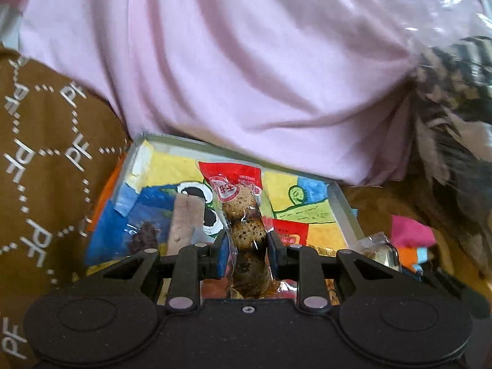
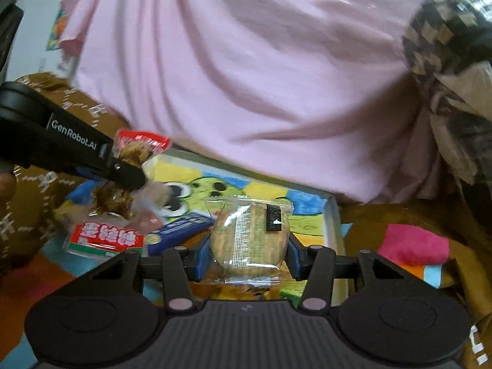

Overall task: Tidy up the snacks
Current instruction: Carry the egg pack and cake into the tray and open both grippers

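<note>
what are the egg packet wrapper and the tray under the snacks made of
The clear-and-red quail egg packet, held in the left gripper's jaws, looks like thin glossy plastic film: speckled eggs show through and it glints. The shallow grey-rimmed tray looks like thin sheet metal or stiff card; its matte rim leaves that open. Its floor carries a colourful cartoon print.

The quail-egg packet (image 1: 244, 215) — clear film, red header, speckled brown eggs in a row — stands lengthwise between the left claw's (image 1: 247, 246) pads, clamped at mid-length. The round cracker (image 2: 249, 235), sealed in a clear wrapper, sits flat between the right claw's (image 2: 249, 255) pads — gripped at both edges.
</note>
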The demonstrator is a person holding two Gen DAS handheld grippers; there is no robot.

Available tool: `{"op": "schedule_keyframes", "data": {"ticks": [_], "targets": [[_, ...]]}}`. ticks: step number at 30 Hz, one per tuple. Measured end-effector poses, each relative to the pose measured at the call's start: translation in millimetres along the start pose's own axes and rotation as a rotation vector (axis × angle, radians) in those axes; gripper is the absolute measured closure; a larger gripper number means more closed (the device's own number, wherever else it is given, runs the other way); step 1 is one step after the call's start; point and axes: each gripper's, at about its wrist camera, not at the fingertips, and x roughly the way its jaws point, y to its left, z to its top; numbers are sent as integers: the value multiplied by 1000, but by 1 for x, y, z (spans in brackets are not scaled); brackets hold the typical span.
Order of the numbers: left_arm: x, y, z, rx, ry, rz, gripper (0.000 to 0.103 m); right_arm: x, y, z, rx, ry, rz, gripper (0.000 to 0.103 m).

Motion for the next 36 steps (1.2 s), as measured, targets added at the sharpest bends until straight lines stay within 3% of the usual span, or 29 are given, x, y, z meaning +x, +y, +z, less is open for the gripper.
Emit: {"op": "schedule_keyframes", "data": {"ticks": [7, 14, 31, 36], "targets": [[39, -2, 10, 12, 65, 47, 76, 38, -26, -6, 150, 43, -26, 50], [63, 2, 8, 20, 107, 79, 76, 54, -24, -4, 149, 59, -2, 50], [71, -3, 5, 67, 112, 100, 74, 69, -16, -11, 163, 85, -15, 49], [70, -6, 2, 106, 103, 110, 65, 67, -14, -11, 151, 68, -23, 38]]}}
